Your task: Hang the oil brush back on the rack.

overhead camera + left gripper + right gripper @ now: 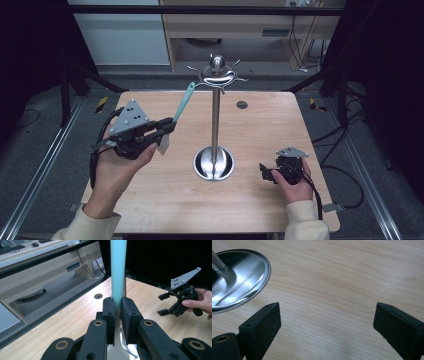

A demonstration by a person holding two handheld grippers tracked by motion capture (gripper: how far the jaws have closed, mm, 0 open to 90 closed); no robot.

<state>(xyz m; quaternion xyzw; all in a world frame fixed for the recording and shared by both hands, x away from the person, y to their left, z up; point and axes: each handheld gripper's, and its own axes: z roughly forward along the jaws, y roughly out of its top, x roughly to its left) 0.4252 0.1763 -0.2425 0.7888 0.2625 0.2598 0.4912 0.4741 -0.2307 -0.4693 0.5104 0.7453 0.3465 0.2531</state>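
The steel stand [215, 117] rises from the middle of the wooden table [260, 210], its round base [214, 163] shining and a ring of hooks [218, 76] at its top. To the stand's left, the left gripper [169, 123] is up off the table, jaws clenched on a utensil with a teal handle [183, 103]. The handle slants up toward the hooks, its tip close beside the ring and just below it; whether it touches a hook, I cannot tell. In the left gripper view the pads pinch the teal handle [117, 272] right where it meets a pale lower part. To the right of the stand's base, the right gripper [266, 172] sits low near the table, jaws released and spread wide, bare wood between them, with the base's rim [265, 272] off to one side.
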